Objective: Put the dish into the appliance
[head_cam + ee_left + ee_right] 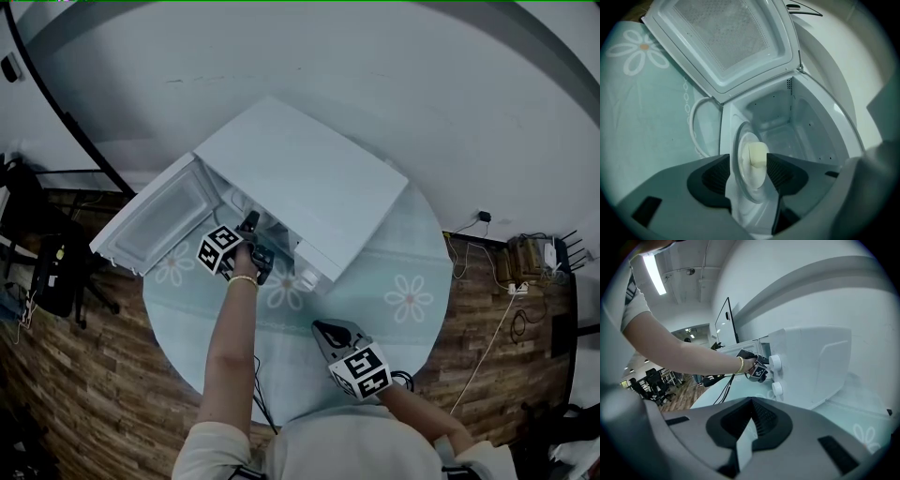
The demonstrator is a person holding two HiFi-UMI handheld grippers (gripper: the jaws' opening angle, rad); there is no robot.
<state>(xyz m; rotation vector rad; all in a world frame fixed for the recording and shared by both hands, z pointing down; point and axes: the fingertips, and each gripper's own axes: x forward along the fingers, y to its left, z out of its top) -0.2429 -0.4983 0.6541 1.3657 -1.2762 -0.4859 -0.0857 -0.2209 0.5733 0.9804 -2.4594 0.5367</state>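
Observation:
A white countertop appliance [309, 178] stands on the round table with its door [155, 220] swung open to the left. My left gripper [251, 225] reaches into the opening. In the left gripper view the dish [743, 183], a white plate carrying a pale yellow block [758, 154], sits at the front of the white cavity [787, 126] between the jaws of the left gripper [749, 171], which stand wide and open. My right gripper [323, 328] hovers over the table's near side, shut and empty; in its own view the right gripper [751, 401] faces the appliance [811, 362].
The table [412, 272] has a pale teal cloth with flower prints. Two round knobs [775, 363] sit on the appliance's front. A white wall runs behind. Wooden floor with cables [511, 281] and office chairs [52, 262] surrounds the table.

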